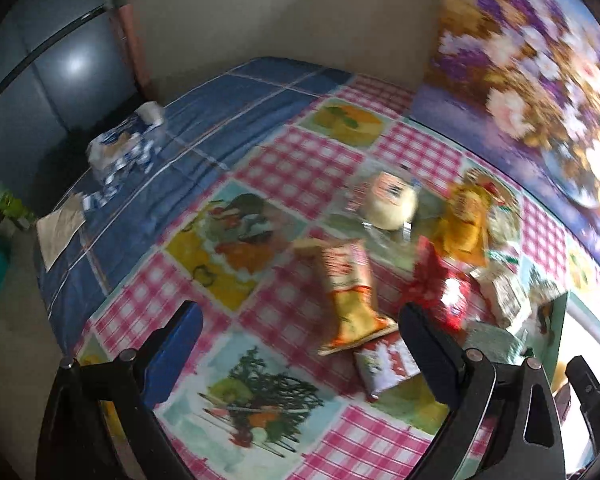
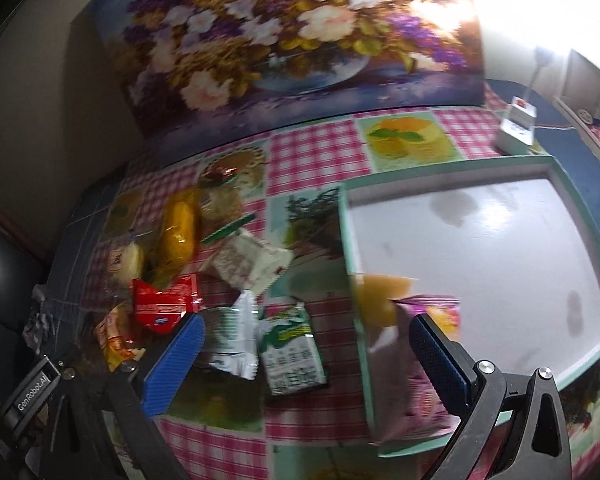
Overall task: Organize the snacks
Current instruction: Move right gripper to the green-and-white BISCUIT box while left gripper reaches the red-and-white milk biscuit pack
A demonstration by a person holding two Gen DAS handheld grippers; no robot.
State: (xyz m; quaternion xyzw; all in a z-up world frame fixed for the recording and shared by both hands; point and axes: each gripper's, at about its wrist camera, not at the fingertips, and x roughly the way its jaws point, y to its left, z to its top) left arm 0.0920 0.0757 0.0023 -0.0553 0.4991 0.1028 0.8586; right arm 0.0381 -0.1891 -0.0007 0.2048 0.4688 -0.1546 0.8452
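Snack packets (image 2: 236, 264), roughly nine, heaped left of the tray's (image 2: 580, 184) left edge, one pink packet (image 2: 424, 396) inside; both grippers (image 1: 300, 344) (image 2: 304, 364) wide, empty.

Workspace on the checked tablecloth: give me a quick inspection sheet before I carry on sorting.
Surface: pink-checked, fruit-print tablecloth, blue cloth beyond.
Job's things: mint-rimmed white tray holding a pink snack packet near its front corner; loose pile beside it, including a red foil packet, orange-yellow bag, green-and-white packet, tall orange-and-red packet.
Clutter: blue-and-white wrapped pack on the blue cloth; small white box.
Grippers: left gripper open, empty; right gripper open, over the tray's edge.
Cables: nothing seen.
Surroundings: floral painting against the wall; images blurred.
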